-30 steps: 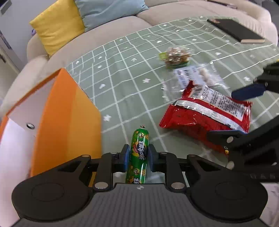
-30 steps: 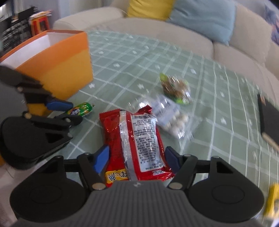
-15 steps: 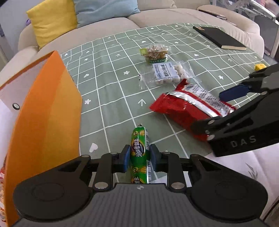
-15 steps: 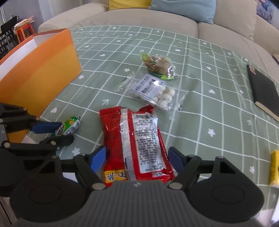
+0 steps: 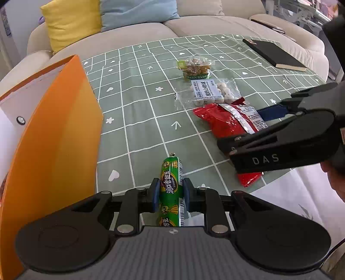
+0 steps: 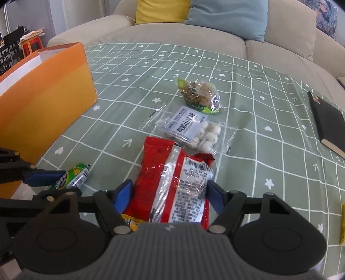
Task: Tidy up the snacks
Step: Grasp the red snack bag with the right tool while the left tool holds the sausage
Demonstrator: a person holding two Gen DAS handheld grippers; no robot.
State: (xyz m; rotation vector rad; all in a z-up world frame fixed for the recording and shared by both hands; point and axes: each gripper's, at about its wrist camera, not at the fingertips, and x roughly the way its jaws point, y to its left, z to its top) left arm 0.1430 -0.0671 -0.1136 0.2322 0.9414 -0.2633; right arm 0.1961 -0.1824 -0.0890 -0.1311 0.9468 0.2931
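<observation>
My left gripper (image 5: 169, 193) is shut on a green sausage stick (image 5: 171, 183), held above the table's near edge beside the orange box (image 5: 54, 140). The sausage also shows in the right wrist view (image 6: 74, 175). My right gripper (image 6: 169, 193) has its blue pads on both sides of a red snack bag (image 6: 172, 178), touching its edges; the bag also shows in the left wrist view (image 5: 228, 120). A clear bag of white balls (image 6: 194, 129) and a bag of nuts (image 6: 198, 94) lie beyond it.
The table wears a green checked cloth (image 6: 258, 129). A black notebook (image 6: 330, 122) lies at the right. A yellow item (image 6: 342, 224) sits at the right edge. A beige sofa with yellow and blue cushions (image 5: 103, 19) stands behind the table.
Both grippers have risen and pulled back toward the near edge. The left one still holds the sausage. The right pads have closed in on the red bag.
</observation>
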